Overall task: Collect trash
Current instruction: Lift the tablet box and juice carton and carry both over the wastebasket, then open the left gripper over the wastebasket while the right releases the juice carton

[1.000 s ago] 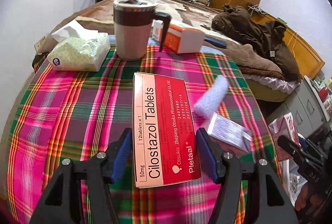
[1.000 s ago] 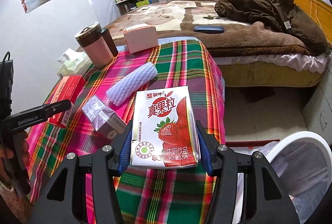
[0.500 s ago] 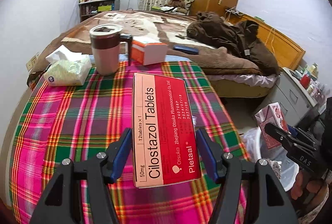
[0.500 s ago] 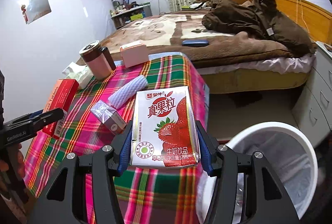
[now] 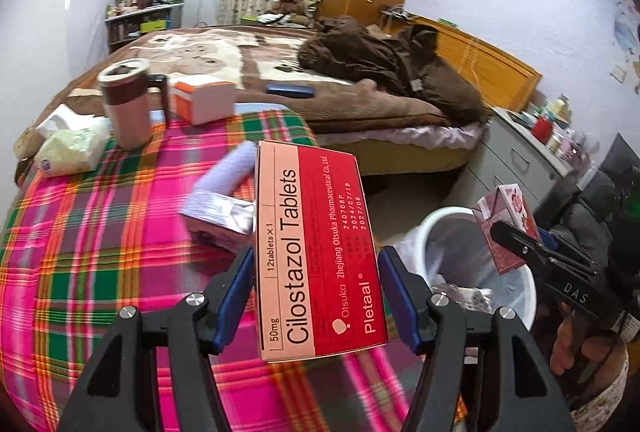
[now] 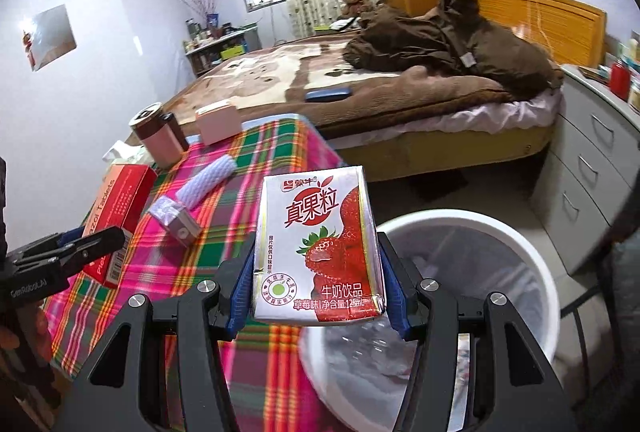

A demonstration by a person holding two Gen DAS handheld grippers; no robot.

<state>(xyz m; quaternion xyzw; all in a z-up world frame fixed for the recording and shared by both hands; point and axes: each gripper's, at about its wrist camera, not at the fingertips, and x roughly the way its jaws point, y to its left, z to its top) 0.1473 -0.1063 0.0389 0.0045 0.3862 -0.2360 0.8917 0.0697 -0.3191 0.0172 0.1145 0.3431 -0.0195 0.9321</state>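
Milk carton (image 6: pixel 318 252) between right tongs (image 6: pixel 319 290), above bin (image 6: pixel 532 264)

Left gripper (image 5: pixel 316 296) with red tablet box (image 5: pixel 320 252) shifted from over middle of worktop (image 5: pixel 100 232) toward its right edge; white bin (image 5: pixel 460 232), earlier outside left view, now beside box. Right gripper (image 6: pixel 318 290) with strawberry milk carton (image 6: pixel 320 248) moved off worktop edge; carton now overlaps bin rim (image 6: pixel 480 220). Mug (image 5: pixel 128 104) and tissue pack (image 5: pixel 68 148) look farther back in left view.
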